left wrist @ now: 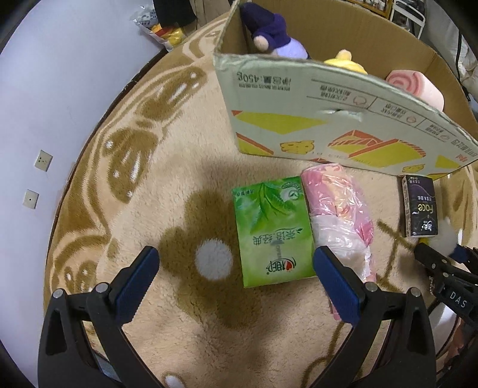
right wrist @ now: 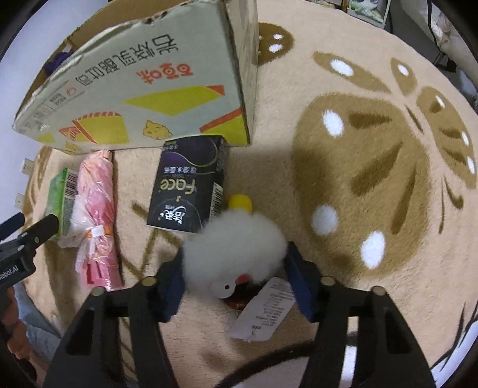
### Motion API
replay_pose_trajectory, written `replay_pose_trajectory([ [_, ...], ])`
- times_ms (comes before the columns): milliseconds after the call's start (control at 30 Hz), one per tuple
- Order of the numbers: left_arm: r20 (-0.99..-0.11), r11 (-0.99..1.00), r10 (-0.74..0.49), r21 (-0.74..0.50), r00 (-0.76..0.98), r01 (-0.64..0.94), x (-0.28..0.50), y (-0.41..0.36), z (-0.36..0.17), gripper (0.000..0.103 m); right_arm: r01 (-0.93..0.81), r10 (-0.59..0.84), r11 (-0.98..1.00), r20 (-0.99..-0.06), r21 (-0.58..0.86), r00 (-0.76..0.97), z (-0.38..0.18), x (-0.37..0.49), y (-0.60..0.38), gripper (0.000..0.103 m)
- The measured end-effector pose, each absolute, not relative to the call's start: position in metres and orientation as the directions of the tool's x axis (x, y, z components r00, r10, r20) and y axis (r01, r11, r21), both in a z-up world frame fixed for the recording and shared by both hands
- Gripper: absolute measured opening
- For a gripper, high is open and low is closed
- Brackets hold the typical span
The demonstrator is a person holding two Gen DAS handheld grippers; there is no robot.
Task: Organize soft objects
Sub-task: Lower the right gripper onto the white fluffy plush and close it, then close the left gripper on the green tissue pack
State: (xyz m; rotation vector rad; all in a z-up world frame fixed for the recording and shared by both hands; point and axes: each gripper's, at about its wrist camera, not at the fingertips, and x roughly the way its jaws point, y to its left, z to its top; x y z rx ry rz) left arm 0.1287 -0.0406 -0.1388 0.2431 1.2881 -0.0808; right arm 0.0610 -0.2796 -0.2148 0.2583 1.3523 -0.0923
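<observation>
Right wrist view | right gripper fingers clamp white plush toy | left gripper fingers spread wide, holding nothing, above green tissue pack

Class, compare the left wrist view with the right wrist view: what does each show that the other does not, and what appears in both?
Only the left wrist view shows inside the cardboard box: a purple plush, a yellow toy and a pink roll plush. It also shows the open left gripper.

Only the right wrist view shows the right gripper shut on a white fluffy toy with a paper tag.

Both show the green tissue pack, the pink bagged bundle, the black Face pack, the box and the rug.
</observation>
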Motion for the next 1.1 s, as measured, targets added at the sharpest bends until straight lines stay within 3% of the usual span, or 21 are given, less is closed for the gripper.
replay_pose_trajectory([
  [367,-0.964,0.975,0.065,0.116,0.257,0.188,0.136,-0.042,-0.156,0.102,0.229,0.088,0.963,-0.971,0.139,0.220,-0.216,0.063,-0.286,0.055],
  [567,-0.964,0.972,0.072,0.125,0.256,0.197,0.139,-0.042,-0.162,0.101,0.241,0.081,0.961,-0.971,0.136,0.227,-0.209,0.063,-0.295,0.044],
  [1033,-0.979,0.979,0.014,0.054,0.203,0.195,0.146,-0.039,-0.185,0.068,0.220,0.071,0.968,-0.971,0.122,0.227,-0.201,0.060,-0.291,0.042],
  [1100,-0.978,0.980,0.009,0.050,0.206,0.193,0.148,-0.037,-0.187,0.058,0.219,0.074,0.968,-0.971,0.125,0.227,-0.202,0.060,-0.292,0.040],
])
